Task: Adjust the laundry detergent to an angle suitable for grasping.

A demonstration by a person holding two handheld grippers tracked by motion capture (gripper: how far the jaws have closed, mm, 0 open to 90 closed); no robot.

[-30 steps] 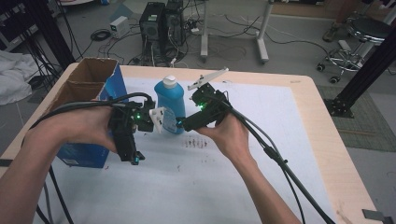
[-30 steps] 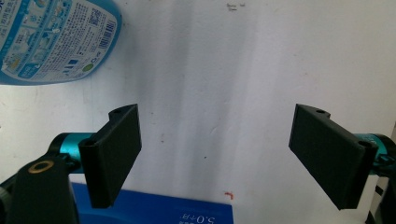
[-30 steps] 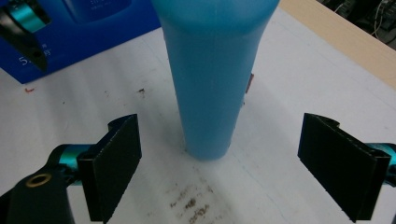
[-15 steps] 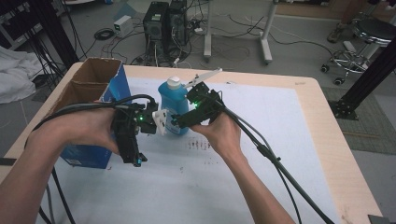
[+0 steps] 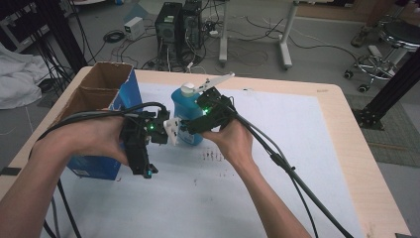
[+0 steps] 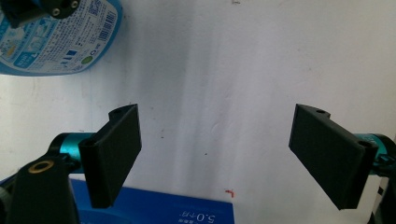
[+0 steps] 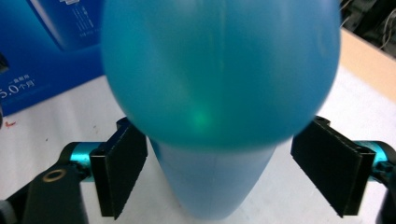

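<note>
A blue liquid bottle (image 5: 185, 116) with a white cap stands upright on the white sheet covering the surface (image 5: 307, 163), toward the far edge and left of its middle, just right of an open blue carton (image 5: 96, 124) that sits along the left edge. The right claw (image 7: 219, 163) has its jaws spread wide on either side of the bottle's lower body, with a gap showing at each pad, so it brackets the bottle rather than gripping it. That placement reads as lining up for a squeeze low on the body, where the bottle is narrower and a pinch would hold steadier than on the bulging upper part.

The left claw (image 6: 219, 154) also stands wide and holds nothing; it looks down on bare white sheet, with the bottle's printed label at its upper left and the carton's edge along the bottom. In the high view it sits just left of the bottle, between bottle and carton, probably kept close so it can steady or take the bottle once lifted.
</note>
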